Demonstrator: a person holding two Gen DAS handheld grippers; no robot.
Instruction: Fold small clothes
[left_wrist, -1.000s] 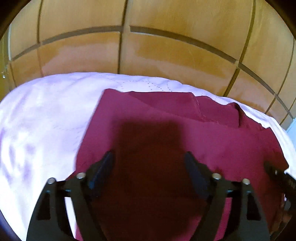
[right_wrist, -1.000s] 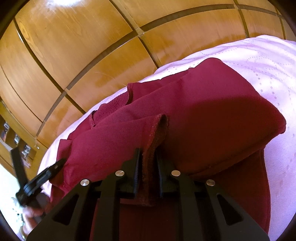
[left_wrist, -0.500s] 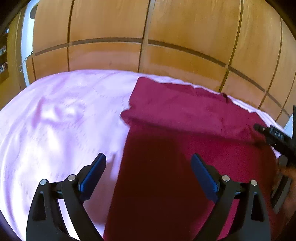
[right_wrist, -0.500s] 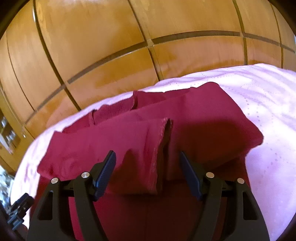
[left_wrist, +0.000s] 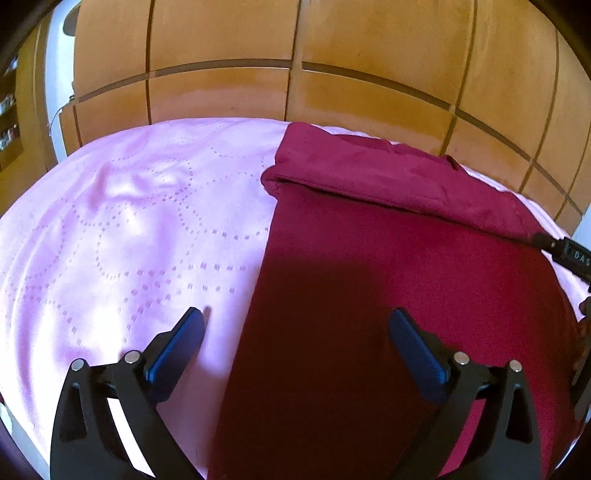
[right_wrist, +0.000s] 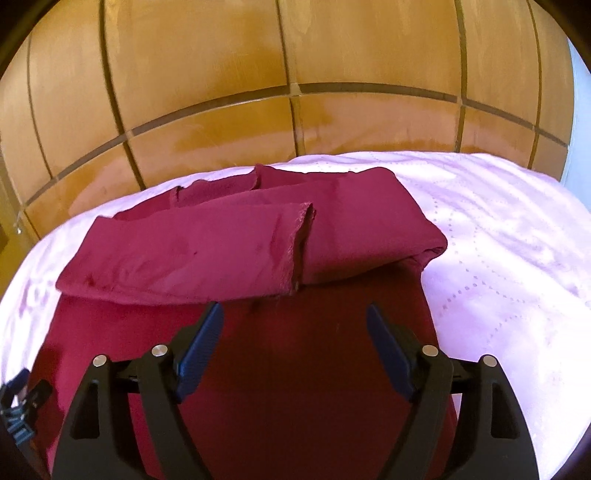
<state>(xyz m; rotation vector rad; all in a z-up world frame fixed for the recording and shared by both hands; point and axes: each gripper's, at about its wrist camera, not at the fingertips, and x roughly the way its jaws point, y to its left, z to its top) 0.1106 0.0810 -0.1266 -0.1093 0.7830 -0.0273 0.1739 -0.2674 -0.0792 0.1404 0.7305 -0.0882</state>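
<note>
A dark red garment (left_wrist: 388, 258) (right_wrist: 258, 350) lies on a pink quilted bed cover (left_wrist: 129, 229) (right_wrist: 498, 240), its far part folded over toward me with a raw hem edge (right_wrist: 301, 247) on top. My left gripper (left_wrist: 297, 325) hovers over the garment's left edge, jaws still opening, nothing between them; one finger is over the cover, the other over the cloth. My right gripper (right_wrist: 293, 319) hangs just short of the folded flap, jaws opening, nothing held. The right gripper's tip (left_wrist: 565, 251) shows at the right edge of the left wrist view.
A wooden panelled wardrobe (left_wrist: 295, 74) (right_wrist: 295, 92) stands right behind the bed's far edge. Bare pink cover spreads to the left of the garment in the left wrist view and to its right in the right wrist view. The left gripper's body (right_wrist: 22, 406) peeks in at lower left.
The right gripper let go of the folded hem, opened and drew back; the flap now lies flat. The left gripper slid left to the garment's edge and opened wider.
</note>
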